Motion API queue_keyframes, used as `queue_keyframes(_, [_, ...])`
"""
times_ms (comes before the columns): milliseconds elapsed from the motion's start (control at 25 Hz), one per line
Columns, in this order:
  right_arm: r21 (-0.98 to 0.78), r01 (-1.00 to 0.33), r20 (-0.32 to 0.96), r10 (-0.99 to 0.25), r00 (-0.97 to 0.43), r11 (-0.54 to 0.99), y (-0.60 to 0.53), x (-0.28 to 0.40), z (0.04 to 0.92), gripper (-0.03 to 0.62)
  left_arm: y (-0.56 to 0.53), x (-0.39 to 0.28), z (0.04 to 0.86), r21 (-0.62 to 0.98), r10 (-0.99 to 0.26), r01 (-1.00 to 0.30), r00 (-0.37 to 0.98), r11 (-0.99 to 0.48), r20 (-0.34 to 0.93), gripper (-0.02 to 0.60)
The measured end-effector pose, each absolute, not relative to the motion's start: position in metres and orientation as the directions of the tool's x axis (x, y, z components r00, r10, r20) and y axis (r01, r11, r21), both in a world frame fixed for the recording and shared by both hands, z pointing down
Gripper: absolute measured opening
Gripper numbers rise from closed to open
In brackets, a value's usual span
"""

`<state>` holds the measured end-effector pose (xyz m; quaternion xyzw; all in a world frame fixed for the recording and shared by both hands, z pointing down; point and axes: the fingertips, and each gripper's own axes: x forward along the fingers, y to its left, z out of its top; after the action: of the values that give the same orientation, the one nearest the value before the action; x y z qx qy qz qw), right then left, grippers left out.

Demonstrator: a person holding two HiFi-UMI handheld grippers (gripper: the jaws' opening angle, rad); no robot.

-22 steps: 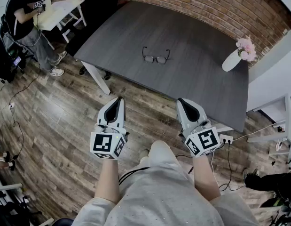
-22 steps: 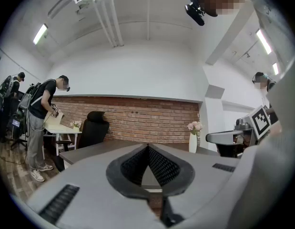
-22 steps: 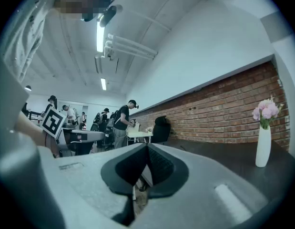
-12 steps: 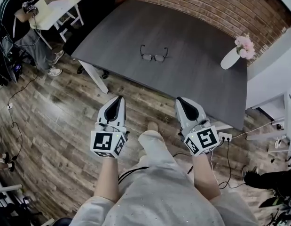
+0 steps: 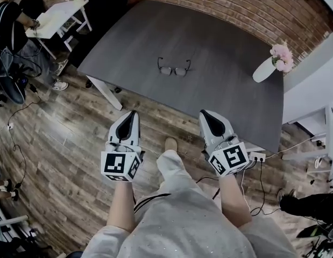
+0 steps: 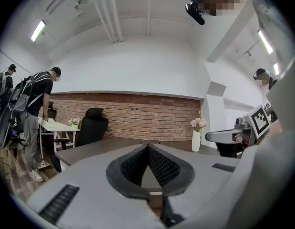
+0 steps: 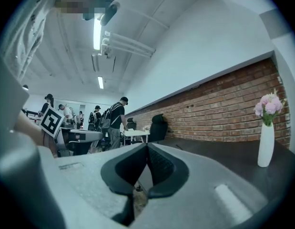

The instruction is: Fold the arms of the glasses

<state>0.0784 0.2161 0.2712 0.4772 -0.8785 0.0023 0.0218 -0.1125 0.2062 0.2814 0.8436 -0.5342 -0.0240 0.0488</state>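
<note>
On grey table (image 5: 225, 42), glasses (image 5: 174, 70) lying crosswise, arms (image 5: 158, 62) pointing away

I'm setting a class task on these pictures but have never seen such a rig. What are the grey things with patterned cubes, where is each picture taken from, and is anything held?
No robot here: a person holds a hand-worked gripper in each hand, the left gripper and the right gripper; the cubes belong to them. One picture looks down from a camera on the person's head; the other two come from cameras riding on each gripper, looking along its jaws. Both pairs of jaws are shut and empty. On the table are glasses with arms unfolded, ahead of both grippers, and a white vase of pink flowers.
</note>
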Motion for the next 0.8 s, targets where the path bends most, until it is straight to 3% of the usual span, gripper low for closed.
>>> queue_keyframes(120, [-0.002, -0.842, 0.062, -0.841, -0.538, 0.539, 0.202, 0.081, 0.283, 0.011, 0.193, -0.111, 0.288, 0.109, -0.904, -0.9, 0.427, -0.422, 0.025, -0.002])
queue_keyframes(280, [-0.01, -0.847, 0.075, -0.844, -0.531, 0.532, 0.176, 0.084, 0.285, 0.104, 0.171, -0.107, 0.288, 0.107, -0.897, -0.893, 0.441, -0.437, 0.012, -0.002])
queue_keyframes(600, [-0.036, -0.853, 0.119, -0.845, -0.521, 0.52, 0.136, 0.086, 0.304, 0.12, 0.126, -0.102, 0.306, 0.113, -0.896, -0.894, 0.441, -0.433, 0.05, 0.007])
queue_keyframes(800, [-0.056, -0.857, 0.142, -0.846, -0.515, 0.512, 0.108, 0.089, 0.316, 0.122, 0.099, -0.099, 0.318, 0.134, -0.889, -0.889, 0.451, -0.439, 0.079, 0.06])
